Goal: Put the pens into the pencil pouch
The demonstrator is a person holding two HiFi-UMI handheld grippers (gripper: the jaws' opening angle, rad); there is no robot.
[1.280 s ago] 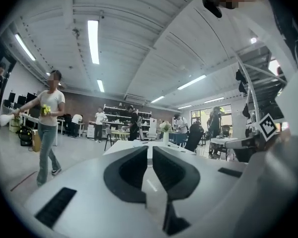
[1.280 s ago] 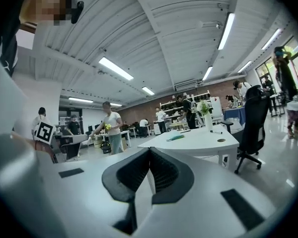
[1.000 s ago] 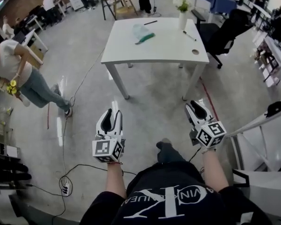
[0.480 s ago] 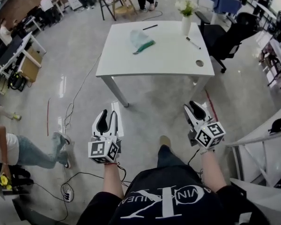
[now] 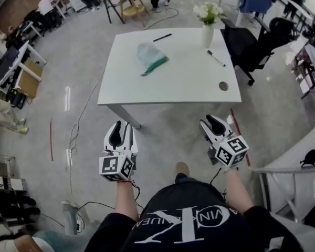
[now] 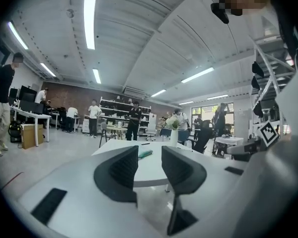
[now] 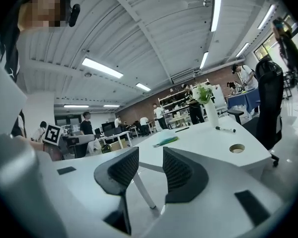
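On the white table (image 5: 173, 83) ahead lies a clear pencil pouch (image 5: 148, 53) with a green pen (image 5: 155, 65) at its edge. A black pen (image 5: 162, 37) rests at the far side and a black-and-white marker (image 5: 216, 58) at the right. My left gripper (image 5: 121, 127) hangs open and empty in front of the table's near left leg. My right gripper (image 5: 212, 123) is open too; its jaws have just been opening, with nothing between them. The pouch (image 7: 166, 141) and marker (image 7: 225, 129) show past the right gripper (image 7: 150, 158), and the green pen (image 6: 145, 153) past the left gripper (image 6: 149, 156).
A white vase of flowers (image 5: 207, 29) stands at the table's far right, and a cable hole (image 5: 223, 86) sits near its front right corner. A black office chair (image 5: 254, 49) is to the right. Cables (image 5: 79, 125) trail on the floor at left; desks and people fill the back.
The table has come nearer and lower in the head view as both grippers travelled forward toward it. The person at the left has passed out toward the bottom left corner.
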